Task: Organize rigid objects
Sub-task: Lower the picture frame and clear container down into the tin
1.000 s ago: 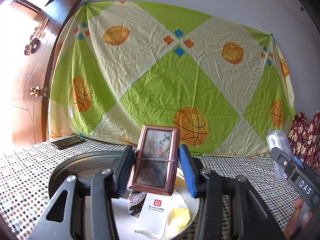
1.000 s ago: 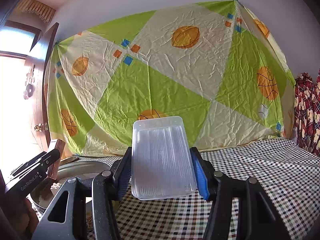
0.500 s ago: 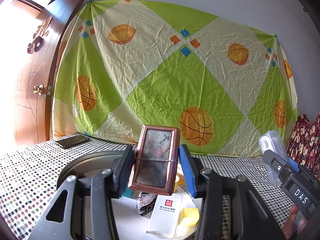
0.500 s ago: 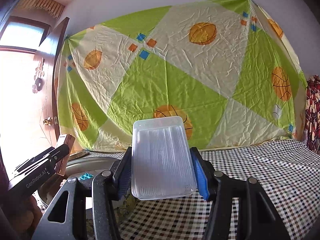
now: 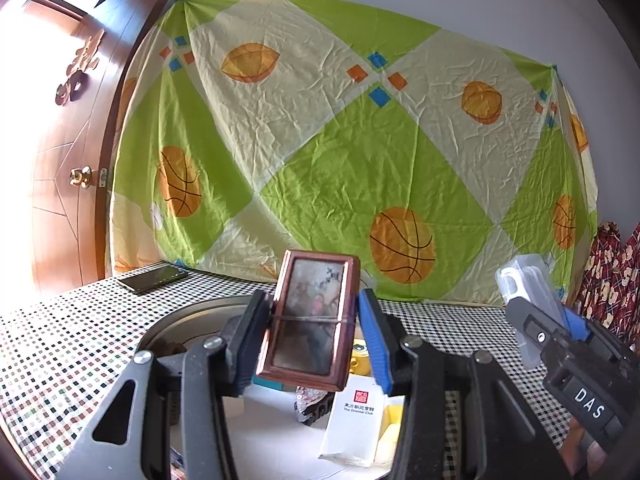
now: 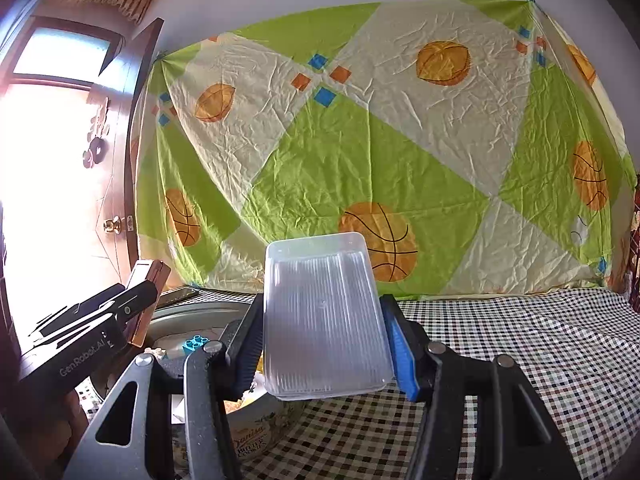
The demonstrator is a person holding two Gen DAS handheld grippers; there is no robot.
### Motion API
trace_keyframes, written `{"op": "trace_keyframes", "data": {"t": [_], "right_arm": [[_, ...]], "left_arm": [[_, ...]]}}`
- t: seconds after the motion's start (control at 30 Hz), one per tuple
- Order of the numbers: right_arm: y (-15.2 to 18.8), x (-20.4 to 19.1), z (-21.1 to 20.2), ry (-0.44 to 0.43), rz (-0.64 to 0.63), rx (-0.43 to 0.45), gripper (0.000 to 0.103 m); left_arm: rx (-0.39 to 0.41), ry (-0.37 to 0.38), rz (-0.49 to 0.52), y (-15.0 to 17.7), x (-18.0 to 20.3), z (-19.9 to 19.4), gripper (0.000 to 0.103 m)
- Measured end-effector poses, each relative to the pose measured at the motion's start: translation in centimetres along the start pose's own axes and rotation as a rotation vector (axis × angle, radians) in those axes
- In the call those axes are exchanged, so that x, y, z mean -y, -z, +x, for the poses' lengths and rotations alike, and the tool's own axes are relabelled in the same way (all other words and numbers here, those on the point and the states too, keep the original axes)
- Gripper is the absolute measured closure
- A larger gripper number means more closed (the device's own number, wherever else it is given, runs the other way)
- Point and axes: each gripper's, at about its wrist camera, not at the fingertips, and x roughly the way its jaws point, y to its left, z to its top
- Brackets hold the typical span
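My left gripper [image 5: 314, 328] is shut on a small brown wooden picture frame [image 5: 312, 320], held upright above a round metal tin [image 5: 180, 320]. The tin holds a white card box [image 5: 354, 416], a yellow block [image 5: 390, 416], a dark rock [image 5: 314, 402] and a blue toy brick [image 6: 195, 342]. My right gripper [image 6: 324, 338] is shut on a clear ribbed plastic box [image 6: 324, 316], held in the air to the right of the tin. This gripper also shows at the right of the left wrist view [image 5: 560, 328], and the left gripper [image 6: 132, 304] shows at the left of the right wrist view.
A black phone [image 5: 154, 278] lies on the checkered tablecloth [image 6: 520, 344] behind the tin. A green and cream basketball-print sheet [image 5: 340, 152] hangs on the back wall. A wooden door [image 5: 68, 152] stands at the left. A red patterned cloth [image 5: 612, 276] is at the far right.
Both grippers have risen and tilted up slightly with their objects still held. The tin and its contents sit lower in the views; the blue brick has come into sight.
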Motion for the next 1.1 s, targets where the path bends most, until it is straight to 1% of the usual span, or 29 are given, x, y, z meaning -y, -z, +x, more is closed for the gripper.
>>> {"op": "trace_keyframes", "data": {"t": [0.23,0.57,0.7,0.8,0.9,0.97,1.1], "right_arm": [[-0.1,-1.2,1.2,-0.042,0.006,-0.037,0.045],[-2.5,-3.7,4.4,-0.140,-0.003,-0.113,0.045],[-3.1,-4.7,6.3,-0.170,-0.012,-0.172,0.045],[-3.2,-5.1,8.1,-0.191,-0.004,-0.236,0.045],[-3.0,-5.6,10.0,-0.201,-0.012,-0.306,0.045],[-2.7,-5.8,11.2,-0.200,-0.015,-0.350,0.045],[-2.2,-5.8,13.4,-0.199,-0.014,-0.425,0.045]], "left_arm": [[-0.016,-0.014,0.016,0.0,-0.7,0.1,0.058],[-0.112,-0.052,0.026,-0.8,-2.9,1.8,0.058],[-0.172,-0.059,0.036,-1.2,-3.8,2.9,0.058],[-0.222,-0.053,0.038,-1.3,-4.4,3.8,0.058],[-0.285,-0.040,0.038,-1.1,-4.8,4.8,0.058],[-0.312,-0.033,0.033,-1.0,-5.0,5.3,0.057],[-0.355,-0.034,0.069,-0.6,-4.7,5.9,0.057]]}}
